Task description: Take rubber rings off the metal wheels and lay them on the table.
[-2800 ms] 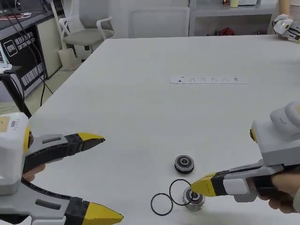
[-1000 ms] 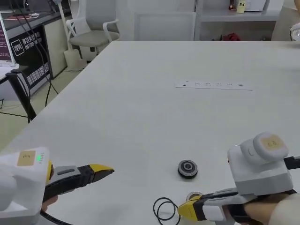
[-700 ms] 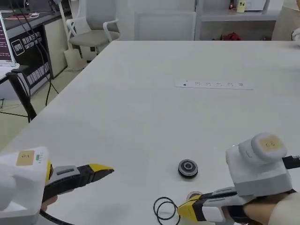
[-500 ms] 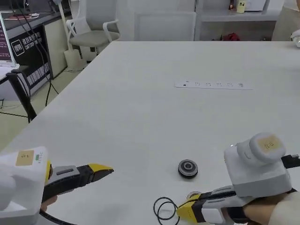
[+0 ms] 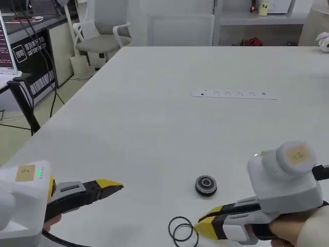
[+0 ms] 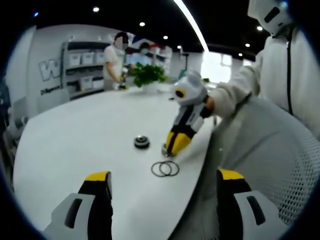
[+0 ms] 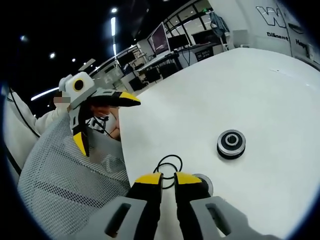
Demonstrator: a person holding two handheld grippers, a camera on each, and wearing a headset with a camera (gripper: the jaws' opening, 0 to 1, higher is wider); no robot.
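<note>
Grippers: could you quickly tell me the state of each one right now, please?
Left gripper: open, holding nothing.
Right gripper: shut; whether it pinches anything cannot be told.

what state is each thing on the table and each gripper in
small metal wheel with black rubber ring: ring on, lying flat
bare silver metal wheel: ring off, partly hidden
two black rubber rings: off, overlapping, flat on white table
left gripper: open, empty
right gripper: shut, tips by bare wheel
</note>
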